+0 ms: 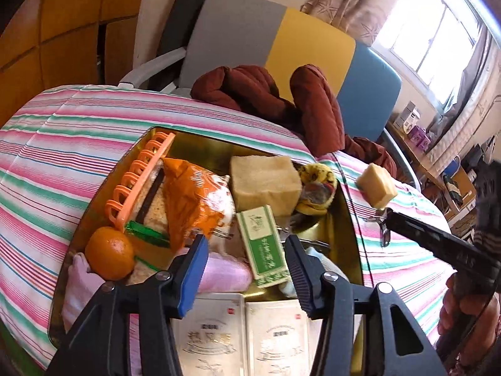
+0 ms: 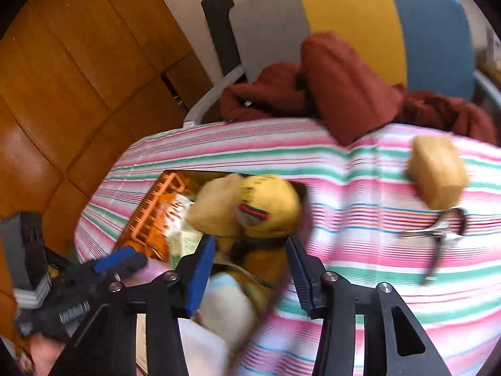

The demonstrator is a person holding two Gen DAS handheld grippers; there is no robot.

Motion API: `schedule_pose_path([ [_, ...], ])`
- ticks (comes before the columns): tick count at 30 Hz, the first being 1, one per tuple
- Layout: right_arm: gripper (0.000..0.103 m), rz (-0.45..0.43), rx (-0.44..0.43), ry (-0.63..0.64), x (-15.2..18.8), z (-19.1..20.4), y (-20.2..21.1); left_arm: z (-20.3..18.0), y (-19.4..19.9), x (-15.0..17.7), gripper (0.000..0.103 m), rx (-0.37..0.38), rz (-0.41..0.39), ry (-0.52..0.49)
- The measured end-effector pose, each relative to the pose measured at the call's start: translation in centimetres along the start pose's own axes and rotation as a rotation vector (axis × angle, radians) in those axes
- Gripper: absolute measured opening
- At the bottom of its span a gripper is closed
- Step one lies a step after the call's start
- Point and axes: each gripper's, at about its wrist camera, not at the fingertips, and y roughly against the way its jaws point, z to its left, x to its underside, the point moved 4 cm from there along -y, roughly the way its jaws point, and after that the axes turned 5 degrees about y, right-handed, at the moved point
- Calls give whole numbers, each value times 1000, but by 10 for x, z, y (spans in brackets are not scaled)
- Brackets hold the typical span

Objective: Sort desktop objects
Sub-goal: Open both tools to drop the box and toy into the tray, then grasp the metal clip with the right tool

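Observation:
A gold tin [image 1: 352, 219] on the striped tablecloth holds an orange [image 1: 109, 252], a peach plastic rack [image 1: 137, 175], an orange snack bag [image 1: 191, 197], a big tan sponge [image 1: 264, 181], a yellow plush toy [image 1: 316, 185] and a green box [image 1: 261, 247]. My left gripper [image 1: 245, 271] hangs open over the green box without touching it. In the blurred right wrist view my right gripper [image 2: 250, 272] stands open above the tin's right edge, just below the plush toy [image 2: 266, 206]. A small yellow sponge [image 2: 438, 172] and a metal clip [image 2: 438, 235] lie on the cloth to its right.
Two white packets [image 1: 241, 338] lie at the tin's near end beside a pink cloth [image 1: 222, 271]. A dark red jacket [image 1: 281, 94] is draped on the grey, yellow and blue chair [image 1: 310, 40] behind the table. Wooden cabinets [image 2: 62, 78] stand at left.

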Motion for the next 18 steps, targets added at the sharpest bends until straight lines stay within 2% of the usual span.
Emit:
schedule_pose_path([
  [4,49,42,87,-29,23,-37,19,-19,2,7,53,9,3,-37],
  [9,49,85,152,-216,54,-99,25,-49,5,19,54,11,4,-106],
  [11,56,89,173,-322,64,-124,24,-61,7,24,54,4,2,-138],
  [14,59,77,213,-415,65,-148,19,-78,8,33,55,3,6,-189],
  [18,59,48,214,-535,54,-167,6,-89,9,42,55,-20,23,-224],
])
